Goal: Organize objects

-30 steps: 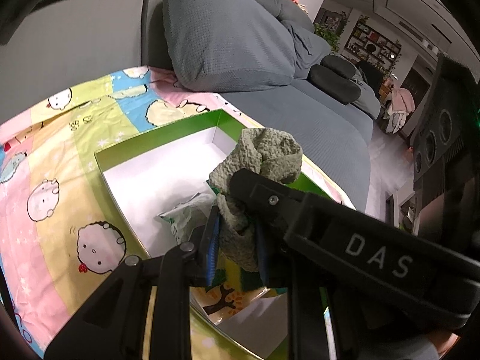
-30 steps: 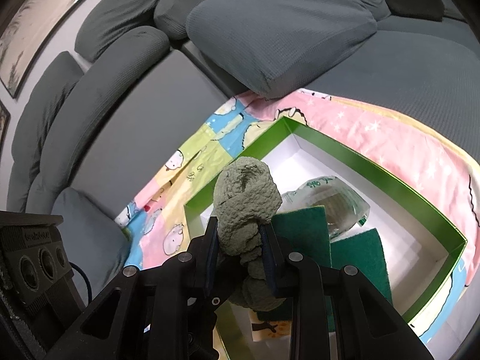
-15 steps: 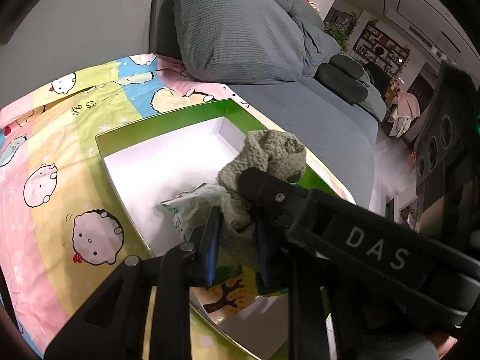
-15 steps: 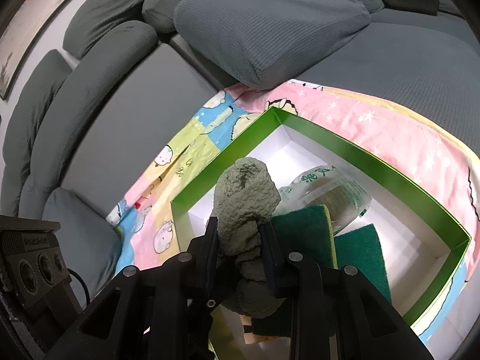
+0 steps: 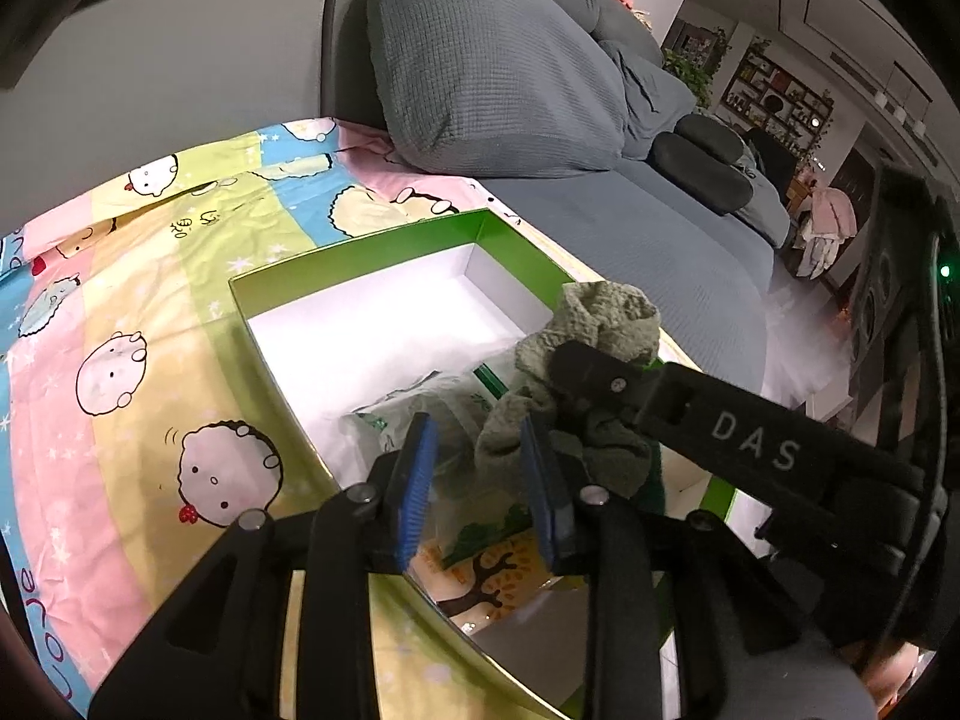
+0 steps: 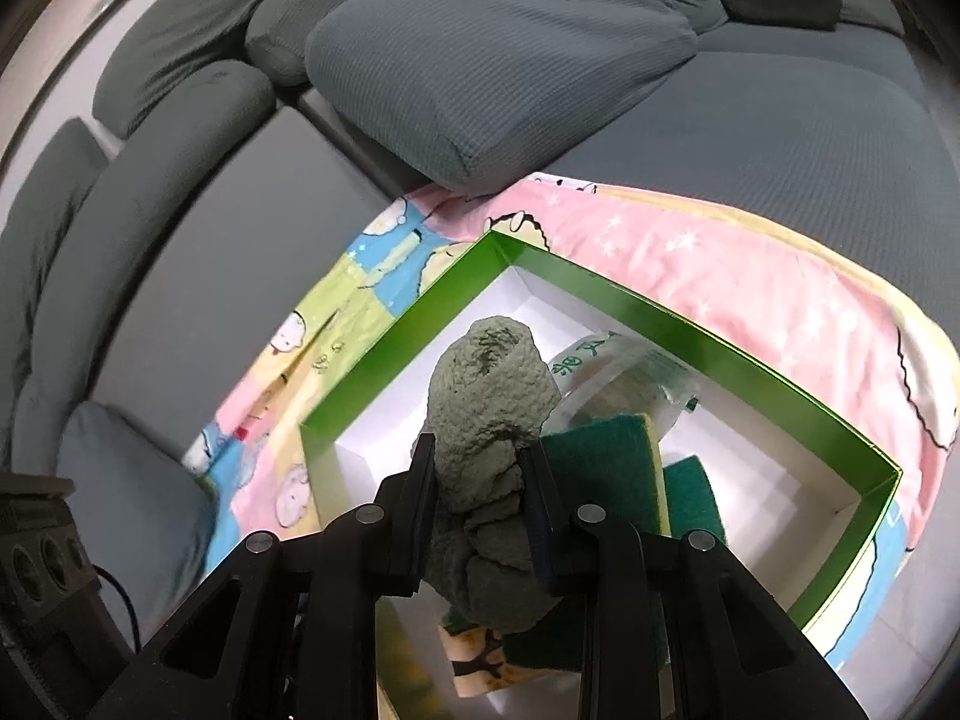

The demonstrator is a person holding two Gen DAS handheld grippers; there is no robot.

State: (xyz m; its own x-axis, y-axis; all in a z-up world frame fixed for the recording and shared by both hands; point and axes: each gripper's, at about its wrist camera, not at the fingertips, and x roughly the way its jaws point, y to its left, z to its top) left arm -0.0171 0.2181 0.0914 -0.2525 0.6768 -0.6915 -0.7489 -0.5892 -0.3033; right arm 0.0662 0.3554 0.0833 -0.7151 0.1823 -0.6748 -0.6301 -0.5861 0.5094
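A green box with a white inside [image 5: 360,252] [image 6: 690,324] lies on a cartoon-print blanket on a grey sofa. My right gripper [image 6: 480,474] is shut on a grey-green towel [image 6: 486,408] and holds it over the box. In the left wrist view the same towel [image 5: 600,324] hangs from the right gripper's fingers [image 5: 594,366]. My left gripper [image 5: 480,480] is open and empty just below the towel. Inside the box lie a clear plastic packet with green print [image 6: 624,384] [image 5: 414,408] and green scouring sponges [image 6: 600,468].
A large grey cushion [image 5: 492,72] [image 6: 492,60] leans on the sofa behind the box. The blanket [image 5: 120,312] spreads to the left of the box. A printed card with a tree picture [image 5: 480,570] lies at the box's near end.
My left gripper has opened and let go of the towel, which now hangs only from my right gripper. Both grippers have moved in a little over the box.
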